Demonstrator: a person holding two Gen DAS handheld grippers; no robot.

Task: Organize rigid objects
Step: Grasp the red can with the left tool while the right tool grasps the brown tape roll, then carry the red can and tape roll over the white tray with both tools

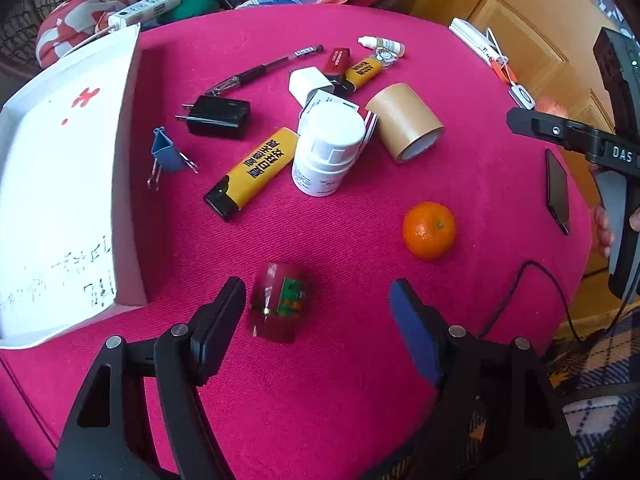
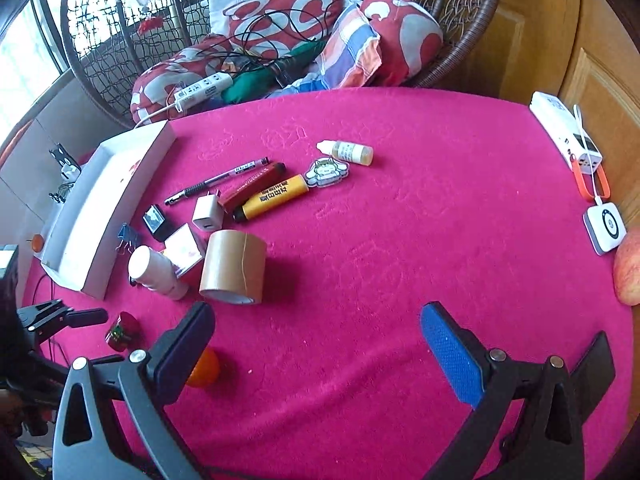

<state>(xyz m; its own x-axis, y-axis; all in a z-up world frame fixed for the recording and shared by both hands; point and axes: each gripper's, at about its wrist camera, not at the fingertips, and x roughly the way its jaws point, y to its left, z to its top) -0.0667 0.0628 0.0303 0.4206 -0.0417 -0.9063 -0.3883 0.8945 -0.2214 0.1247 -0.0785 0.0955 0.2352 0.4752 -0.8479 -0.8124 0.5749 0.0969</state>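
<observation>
My left gripper (image 1: 316,304) is open, its fingers on either side of a small red translucent object (image 1: 280,304) lying on the pink cloth; it also shows in the right wrist view (image 2: 122,330). A white box (image 1: 60,168) lies at the left. Further on lie a yellow lighter (image 1: 252,172), a white pill bottle (image 1: 328,148), a brown tape roll (image 1: 404,120), a black charger (image 1: 218,116), a blue binder clip (image 1: 166,152), a pen (image 1: 264,68) and an orange (image 1: 429,230). My right gripper (image 2: 316,344) is open and empty above bare cloth.
A dark phone (image 1: 558,190) lies at the table's right edge beside the other gripper's body (image 1: 580,136). A white power bank (image 2: 566,132), a small white device (image 2: 604,228) and an apple (image 2: 628,272) sit at the right edge. A wicker chair with cushions (image 2: 280,20) stands behind.
</observation>
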